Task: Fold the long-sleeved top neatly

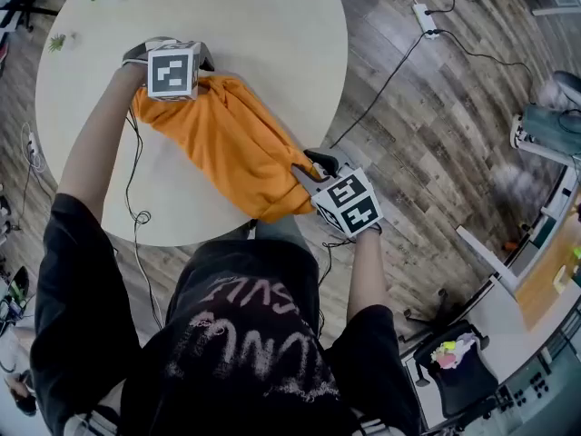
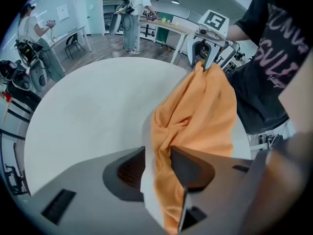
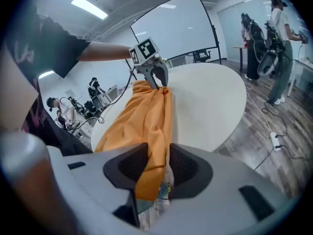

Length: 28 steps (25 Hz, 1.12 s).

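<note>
Item: orange long-sleeved top (image 1: 231, 143), bunched into a loose rope, lying slantwise on the round table (image 1: 254, 34) from its left part to its near right edge, where one end overhangs. Left gripper (image 2: 157, 155): jaws spread, cloth between them, pads not pressing, bare table showing beside the fabric. Right gripper (image 3: 155, 153), at the table's near edge: jaws likewise parted, cloth slack against one pad only. Step, as judged: garment set down and let go, no fold made. Next calls for fresh grips at hem or shoulders to spread it flat.
</note>
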{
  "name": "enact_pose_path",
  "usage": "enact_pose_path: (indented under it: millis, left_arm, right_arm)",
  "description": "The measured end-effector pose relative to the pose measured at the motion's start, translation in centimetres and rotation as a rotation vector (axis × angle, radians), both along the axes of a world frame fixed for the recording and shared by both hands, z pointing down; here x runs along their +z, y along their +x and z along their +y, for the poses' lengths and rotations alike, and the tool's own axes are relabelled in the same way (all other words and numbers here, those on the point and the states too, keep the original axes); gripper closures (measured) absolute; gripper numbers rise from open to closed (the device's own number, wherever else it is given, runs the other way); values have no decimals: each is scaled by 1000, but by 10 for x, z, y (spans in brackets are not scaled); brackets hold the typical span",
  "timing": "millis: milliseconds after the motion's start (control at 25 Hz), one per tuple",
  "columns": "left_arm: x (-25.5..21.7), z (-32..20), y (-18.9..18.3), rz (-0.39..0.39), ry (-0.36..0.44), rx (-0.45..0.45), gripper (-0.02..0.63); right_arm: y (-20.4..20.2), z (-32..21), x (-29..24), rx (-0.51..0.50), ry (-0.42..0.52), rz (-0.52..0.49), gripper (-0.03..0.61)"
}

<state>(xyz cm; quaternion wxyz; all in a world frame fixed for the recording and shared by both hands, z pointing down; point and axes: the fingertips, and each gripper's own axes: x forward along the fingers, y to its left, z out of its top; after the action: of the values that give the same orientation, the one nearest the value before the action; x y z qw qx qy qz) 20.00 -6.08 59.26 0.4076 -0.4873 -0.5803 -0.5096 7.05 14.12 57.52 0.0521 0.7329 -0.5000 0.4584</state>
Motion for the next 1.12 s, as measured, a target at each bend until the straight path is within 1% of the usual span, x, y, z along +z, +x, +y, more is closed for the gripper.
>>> enact_pose_path:
  millis: [160,320,480,560,600,640,680,720,760,800,880,1000,1040,1120]
  left_arm:
    - [-21,-2,-3,7,-32,-36,440]
    - [-50,-11,-12,21,-52,-46,440]
    - [-46,-35,-16,73,0,-60,440]
    - [-38,-43,-19,87,24,-75,442]
    - [-33,-46,-20,95,32,-80,456]
    - [-30,-48,-21,107,37,-81,481]
    - [-29,-50,-21,118,37,-84,523]
    - [-29,-52,-21,122,33,-91,557]
    - [-30,-52,-21,120,27,-103,568]
    - [-32,-53,-19,117,19,-116,571]
    - [-34,-53,-11,118,0,-150,571]
    - [-34,-52,1,134,-36,-215,571]
    - [-33,-52,3,141,-44,-225,570]
    - [-32,-50,3,152,-49,-212,553]
  right_arm:
    - [-2,5,-10,10,55,-3,431]
    - [1,8,-19,-23,41,46,417]
    - [11,-4,-30,-53,33,105,394]
    - [10,-18,-31,-97,17,121,390]
    - [6,-24,-28,-131,-5,126,391]
    - [1,-30,-24,-166,-35,134,400]
    - [-2,-34,-19,-194,-67,147,435]
    - [-2,-36,-15,-207,-93,161,508]
    - [-1,-36,-12,-200,-105,167,564]
    - [2,-34,-12,-177,-102,161,565]
    - [12,-27,-14,-105,-67,127,565]
    - [26,-12,-14,-21,-34,91,566]
    - [29,-9,-14,-1,-30,81,566]
    - [34,-5,-14,28,-21,63,566]
